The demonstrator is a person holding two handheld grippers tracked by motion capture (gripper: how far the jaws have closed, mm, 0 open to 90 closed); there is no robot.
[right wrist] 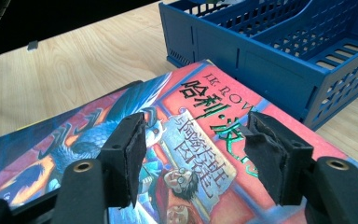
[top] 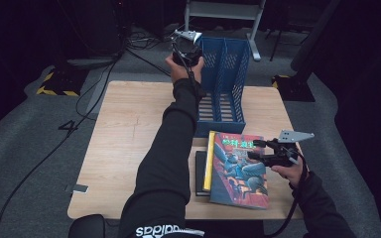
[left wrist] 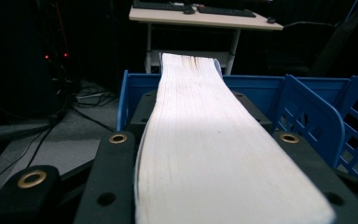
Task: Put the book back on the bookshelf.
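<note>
Holding a thick book point(left wrist: 214, 140) by its page edges, your left gripper point(top: 187, 49) is clamped over the blue file rack's point(top: 228, 84) far-left corner. Your right gripper point(right wrist: 191, 154) hovers spread open (nothing in it) above the Harry Potter book point(top: 238, 168) stacked on the table point(top: 124, 139).

Black long sleeves, white adidas lettering point(top: 161, 231) at bottom centre. Both grippers black: left gripper point(top: 187, 51), right gripper point(top: 270, 151), grey triangular top plates, brass-ringed screw holes, trailing black cables.
</note>
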